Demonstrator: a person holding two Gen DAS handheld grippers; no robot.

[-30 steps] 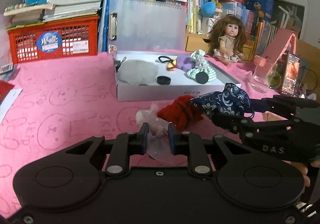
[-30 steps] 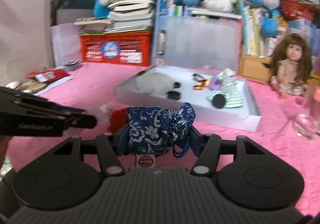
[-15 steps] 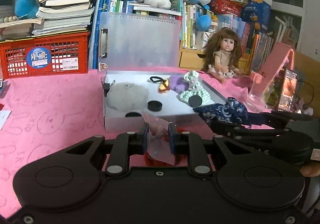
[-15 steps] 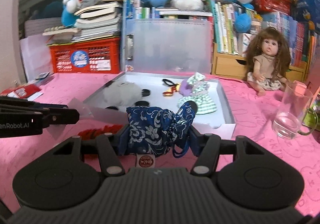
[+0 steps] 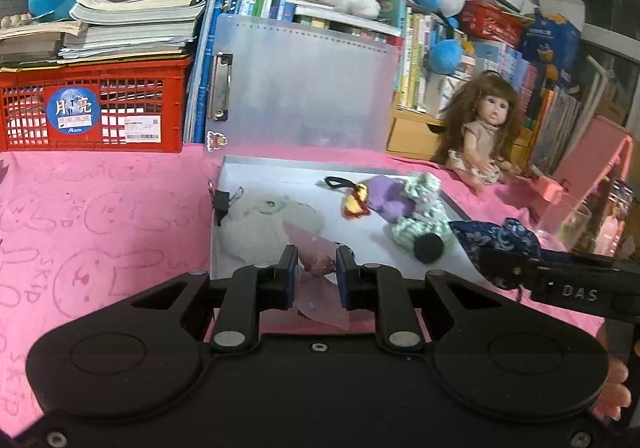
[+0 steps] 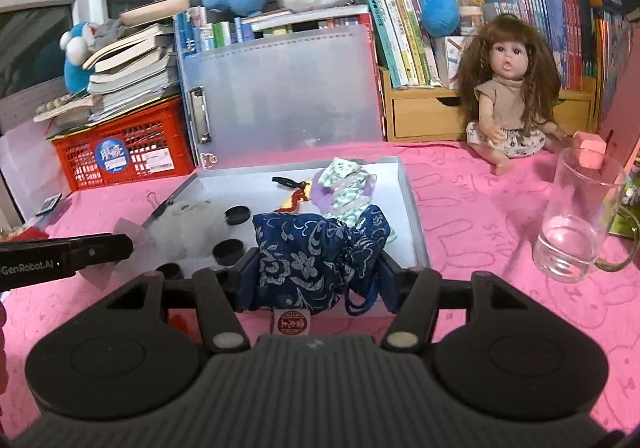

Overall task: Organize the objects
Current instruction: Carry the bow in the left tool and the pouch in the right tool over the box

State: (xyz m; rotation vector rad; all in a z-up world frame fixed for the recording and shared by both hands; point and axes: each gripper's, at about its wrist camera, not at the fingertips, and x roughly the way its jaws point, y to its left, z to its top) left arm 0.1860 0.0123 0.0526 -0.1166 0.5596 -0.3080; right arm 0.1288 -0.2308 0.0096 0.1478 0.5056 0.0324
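The blue floral pouch (image 6: 316, 252) is clamped between the jaws of the right gripper (image 6: 316, 276), bulging upward out of them, its drawstring loop hanging at the right pad. It is held just above the near edge of the white tray (image 6: 414, 232), whose open floor lies straight ahead of the jaws. The left gripper (image 5: 316, 268) is narrowed on a small clear plastic packet (image 5: 320, 288) with something pinkish inside, and it too is poised at the tray's near edge, toward the near-left corner. That corner is taken up by a white plush toy (image 5: 264, 224) and black discs (image 6: 228, 248), while the far-right part is filled by a purple and green doll garment (image 5: 416, 208). Free floor is judged to remain mostly along the tray's middle, and the right hand is the nearer to it. A drinking glass (image 6: 576, 216) stands on the pink cloth (image 5: 100, 208), well apart to the right.
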